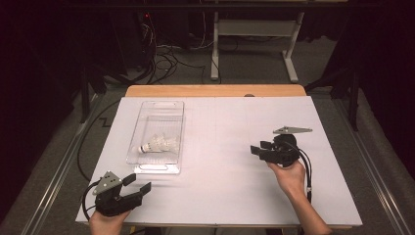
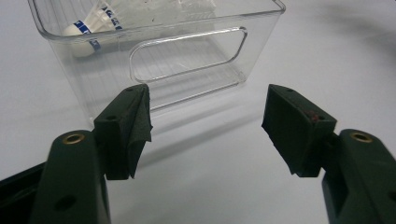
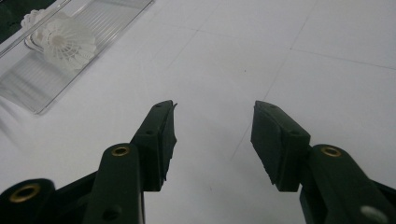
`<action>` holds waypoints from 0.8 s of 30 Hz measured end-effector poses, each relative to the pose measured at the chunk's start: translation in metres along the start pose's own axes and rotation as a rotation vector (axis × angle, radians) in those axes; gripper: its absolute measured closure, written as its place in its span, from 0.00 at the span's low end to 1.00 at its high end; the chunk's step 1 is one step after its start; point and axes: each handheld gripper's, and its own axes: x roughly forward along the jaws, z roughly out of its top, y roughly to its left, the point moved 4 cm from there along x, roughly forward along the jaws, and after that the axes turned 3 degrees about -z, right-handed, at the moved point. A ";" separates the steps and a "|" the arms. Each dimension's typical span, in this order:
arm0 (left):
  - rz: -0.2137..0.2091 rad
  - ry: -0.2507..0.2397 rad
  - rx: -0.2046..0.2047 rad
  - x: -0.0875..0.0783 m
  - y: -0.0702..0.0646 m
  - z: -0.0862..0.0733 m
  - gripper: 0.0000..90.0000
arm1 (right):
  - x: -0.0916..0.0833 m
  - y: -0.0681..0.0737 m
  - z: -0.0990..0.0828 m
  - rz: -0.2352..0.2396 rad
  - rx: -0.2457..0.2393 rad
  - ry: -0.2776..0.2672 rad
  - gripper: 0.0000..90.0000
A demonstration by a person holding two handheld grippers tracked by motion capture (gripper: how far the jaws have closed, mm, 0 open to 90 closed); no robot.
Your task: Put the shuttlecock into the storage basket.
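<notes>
On the white table (image 1: 220, 196) a clear plastic box (image 1: 142, 120) stands in the left half, with its long sides running from the near edge toward the far edge. Inside it lies a white shuttlecock (image 1: 157, 144), in the nearer part of the box. Its long axis goes across the box: the round cork end with the blue band points to the left edge of the table, and the feather skirt opens toward the right.

The left gripper (image 1: 138, 183) rests near the front left corner of the table, just before the near short wall of the box. Its jaws are wide apart and there is nothing between them. In the left gripper view the handle cut-out of the box (image 2: 187, 53) is straight ahead, and the shuttlecock (image 2: 91, 28) lies behind this wall, a little to the left.

The right gripper (image 1: 256, 147) is held in the right half of the table, well apart from the box, and points toward it. Its jaws are also apart, moderately wide, and empty.

I judge that the left gripper is the nearer one, but the wall stands between it and the shuttlecock, so it would have to come from above. The right gripper faces the open skirt (image 3: 70, 44) from the side.
</notes>
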 end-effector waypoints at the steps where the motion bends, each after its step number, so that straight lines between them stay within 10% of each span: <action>1: 0.000 0.000 0.000 0.000 0.000 0.000 0.37 | 0.000 0.000 -0.001 -0.001 0.003 0.000 0.56; 24: -0.006 -0.001 -0.005 0.000 0.000 0.000 0.37 | -0.012 -0.010 -0.013 -0.013 0.018 -0.007 0.55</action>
